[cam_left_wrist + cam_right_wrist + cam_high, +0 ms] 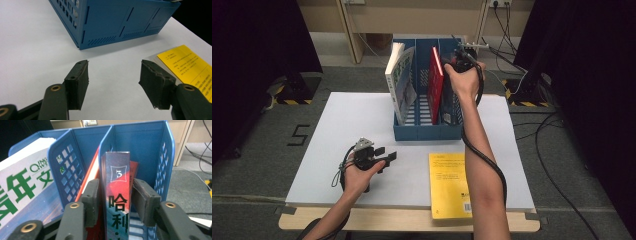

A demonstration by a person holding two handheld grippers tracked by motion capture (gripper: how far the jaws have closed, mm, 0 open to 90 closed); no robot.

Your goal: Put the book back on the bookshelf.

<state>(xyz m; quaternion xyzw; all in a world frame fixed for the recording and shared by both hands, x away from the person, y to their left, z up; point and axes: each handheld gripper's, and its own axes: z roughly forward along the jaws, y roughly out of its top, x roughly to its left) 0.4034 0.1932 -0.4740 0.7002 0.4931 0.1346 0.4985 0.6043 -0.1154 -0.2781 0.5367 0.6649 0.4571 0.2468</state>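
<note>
A blue three-slot file rack (pixel 427 132) stands at the back of the white tabletop (pixel 337 145). A white and green book (pixel 401 80) leans in its left slot and a red book (pixel 435 85) in the middle one. My right gripper (pixel 459 57) is at the top of the right slot. In the right gripper view its jaws (pixel 116 182) straddle the spine of an upright dark book (pixel 116 205) marked 3, with a thin gap at the right pad (pixel 141 200). My left gripper (pixel 387 154) rests open near the table's front left, nothing between its jaws (pixel 112 65).
A yellow book (pixel 449 185) lies flat at the table's front edge, right of the left gripper and under the right forearm. Cables run across the floor at the right. Black curtains flank both sides. A wooden frame stands behind the rack.
</note>
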